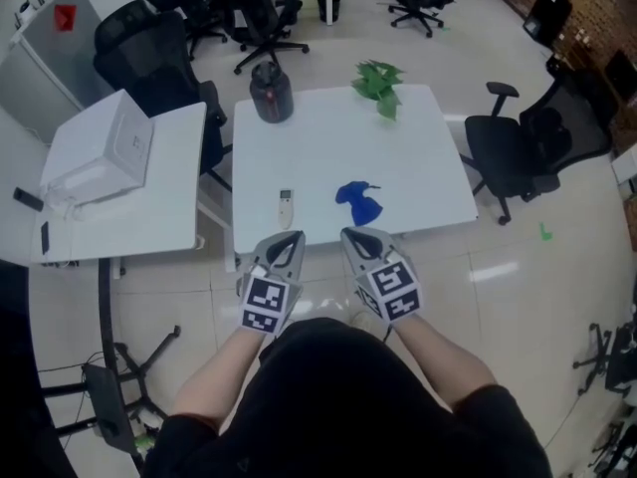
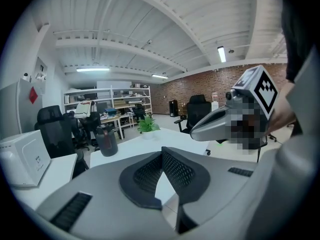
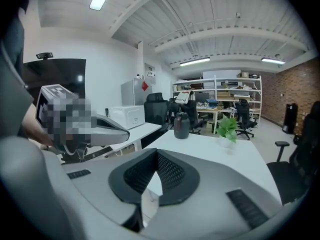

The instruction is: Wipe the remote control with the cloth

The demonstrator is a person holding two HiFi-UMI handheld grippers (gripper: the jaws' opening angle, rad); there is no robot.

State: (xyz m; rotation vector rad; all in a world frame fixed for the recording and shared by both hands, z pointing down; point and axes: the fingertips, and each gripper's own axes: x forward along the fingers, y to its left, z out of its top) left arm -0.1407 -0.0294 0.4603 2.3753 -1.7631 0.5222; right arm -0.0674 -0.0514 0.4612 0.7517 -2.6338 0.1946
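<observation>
remote control: the slim white plastic remote control [image 1: 286, 208] lies flat near the front edge of the square white table [image 1: 418, 157], its long side pointing away from the person.
cloth: the crumpled blue cloth [image 1: 358, 204] sits in a bunched heap to the right of the remote, near it but apart, with bare tabletop between them.
left claw: the grey two-jaw left claw [image 1: 289, 239] is clenched, its ribbed pads meeting tip to tip with nothing between them. it hangs off the table's front edge, short of the remote, and touches nothing.
right claw: the grey two-jaw right claw [image 1: 353, 235] is clenched as well, pads together on nothing. it is beside the left one and short of the cloth.
stage: empty claws and a cloth resting beside the remote fit a moment ahead of the cloth being taken up. they fit equally a moment after a wipe, with the cloth laid down again. the pictures do not settle which, and the remote is too small to judge as clean or not.
wiping well: the cloth looks limp, so a pinch on a raised fold should hold better than a scrape at its flat hem. the remote looks light on a smooth top, so it would likely skate under a rub unless one end is steadied.
risk: the remote lies close to the front edge, so a rub towards the person could slide it off.
far side: a dark lidded jug [image 1: 271, 93] and a green leafy plant [image 1: 379, 84] stand well apart from both.
</observation>
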